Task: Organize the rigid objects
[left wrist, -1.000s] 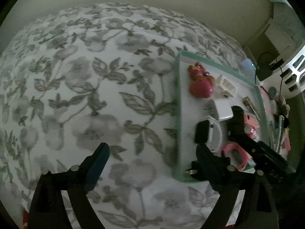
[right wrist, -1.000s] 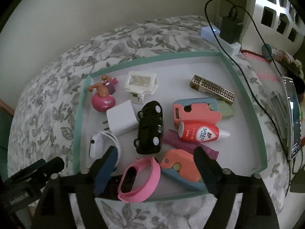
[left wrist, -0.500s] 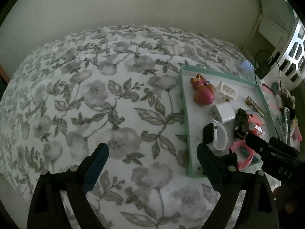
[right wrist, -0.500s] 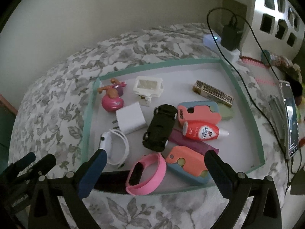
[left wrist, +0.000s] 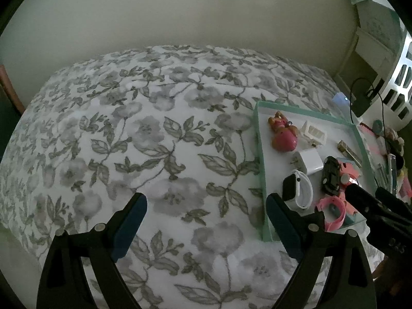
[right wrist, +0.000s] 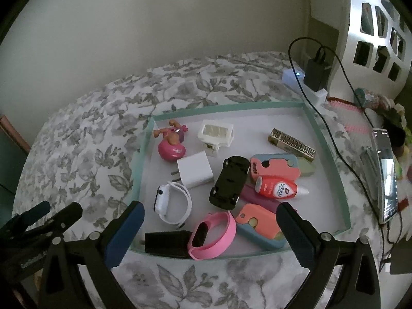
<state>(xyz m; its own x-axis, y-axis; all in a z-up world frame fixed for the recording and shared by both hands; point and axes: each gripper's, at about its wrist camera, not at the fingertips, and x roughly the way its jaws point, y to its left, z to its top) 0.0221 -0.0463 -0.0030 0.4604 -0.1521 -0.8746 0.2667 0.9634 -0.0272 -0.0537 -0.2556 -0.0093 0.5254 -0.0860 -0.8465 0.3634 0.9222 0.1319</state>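
Note:
A green-rimmed tray [right wrist: 319,139] lies on the floral bedspread [left wrist: 159,139] and holds several small items. Among them are a pink band [right wrist: 213,237], a black charger [right wrist: 164,243], a white watch [right wrist: 172,203], a white adapter [right wrist: 195,171] and a black toy car [right wrist: 230,182]. My right gripper [right wrist: 209,211] hovers open above the tray's near edge, with nothing pressed between its pads. Over bare bedspread left of the tray [left wrist: 260,170], my left gripper [left wrist: 206,200] hangs open and empty.
In the tray are also a pink toy figure [right wrist: 172,146], a white frame piece [right wrist: 216,134], a gold patterned box [right wrist: 293,145], a red bottle [right wrist: 278,188] and salmon-blue cases [right wrist: 260,226]. A power strip with plug and cable [right wrist: 314,74], and a phone [right wrist: 386,177], lie to the right.
Both grippers have lifted and drawn back, so more of the bed and tray shows. The right jaws have spread wider above the pink band. The tray's items lie where they were.

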